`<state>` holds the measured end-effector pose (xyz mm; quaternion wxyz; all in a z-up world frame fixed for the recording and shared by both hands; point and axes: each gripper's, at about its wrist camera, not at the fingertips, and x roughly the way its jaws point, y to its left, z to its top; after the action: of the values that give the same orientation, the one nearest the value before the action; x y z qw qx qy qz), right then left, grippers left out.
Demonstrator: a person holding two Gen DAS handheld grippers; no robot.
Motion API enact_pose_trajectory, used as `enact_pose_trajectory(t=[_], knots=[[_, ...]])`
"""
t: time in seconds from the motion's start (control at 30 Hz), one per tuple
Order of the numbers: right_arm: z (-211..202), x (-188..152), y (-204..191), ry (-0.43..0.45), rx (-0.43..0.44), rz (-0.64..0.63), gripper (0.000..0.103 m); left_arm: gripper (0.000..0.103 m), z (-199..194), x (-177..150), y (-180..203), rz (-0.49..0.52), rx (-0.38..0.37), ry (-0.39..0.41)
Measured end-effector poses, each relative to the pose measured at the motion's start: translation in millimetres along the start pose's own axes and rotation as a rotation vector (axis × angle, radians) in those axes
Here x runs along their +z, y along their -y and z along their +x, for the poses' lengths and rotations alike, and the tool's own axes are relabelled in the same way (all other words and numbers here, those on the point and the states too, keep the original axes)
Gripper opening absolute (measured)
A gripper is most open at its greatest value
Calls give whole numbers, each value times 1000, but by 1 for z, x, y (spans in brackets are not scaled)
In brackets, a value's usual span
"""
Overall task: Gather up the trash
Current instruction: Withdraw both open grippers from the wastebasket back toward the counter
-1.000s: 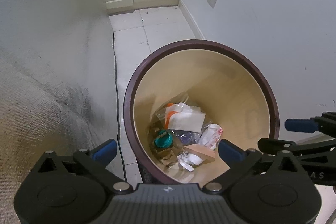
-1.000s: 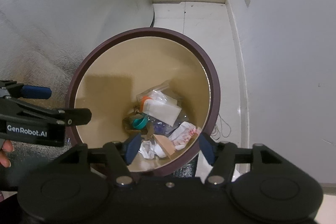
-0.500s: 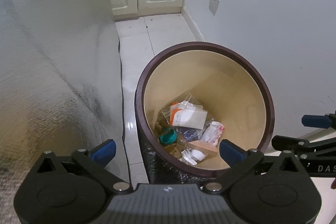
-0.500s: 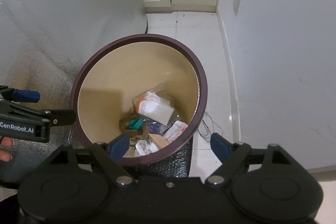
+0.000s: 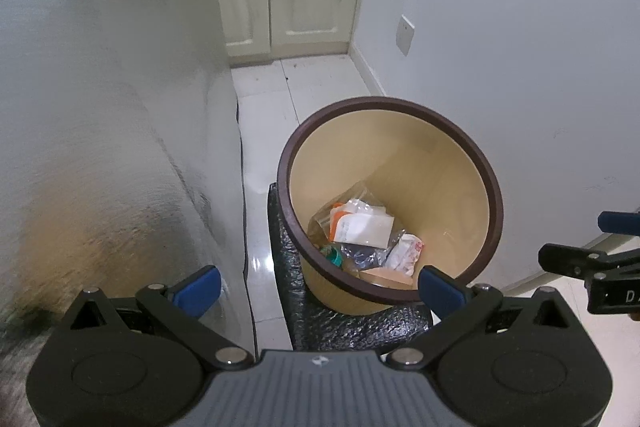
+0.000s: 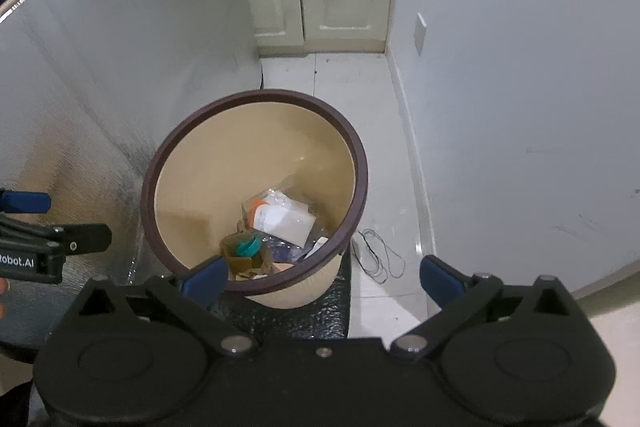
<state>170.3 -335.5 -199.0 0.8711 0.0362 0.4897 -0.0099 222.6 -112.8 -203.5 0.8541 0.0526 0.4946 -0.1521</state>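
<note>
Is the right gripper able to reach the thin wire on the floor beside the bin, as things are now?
Probably yes. The wire lies on bare tile right of the bin, nothing over it. The right gripper, jaws opening and empty, hangs above it; bin and wall leave a narrow gap.

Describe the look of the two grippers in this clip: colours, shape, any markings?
Both the left gripper and the right gripper are matte black, with round housings, angled linkage arms with silver pivot screws, and blue fingertip pads. The left's body shows white "Robot.AI" lettering from the right camera.
</note>
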Motion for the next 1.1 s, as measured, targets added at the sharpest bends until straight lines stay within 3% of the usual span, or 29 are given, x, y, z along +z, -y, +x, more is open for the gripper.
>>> enact_pose_trajectory(t=[0.63, 1.1], knots=[[-91, -22, -4, 205, 13, 20, 103, 103, -103, -17, 9, 30, -17, 234], [-167, -2, -22, 430, 70, 8, 103, 103, -187, -8, 0, 58, -16, 464]])
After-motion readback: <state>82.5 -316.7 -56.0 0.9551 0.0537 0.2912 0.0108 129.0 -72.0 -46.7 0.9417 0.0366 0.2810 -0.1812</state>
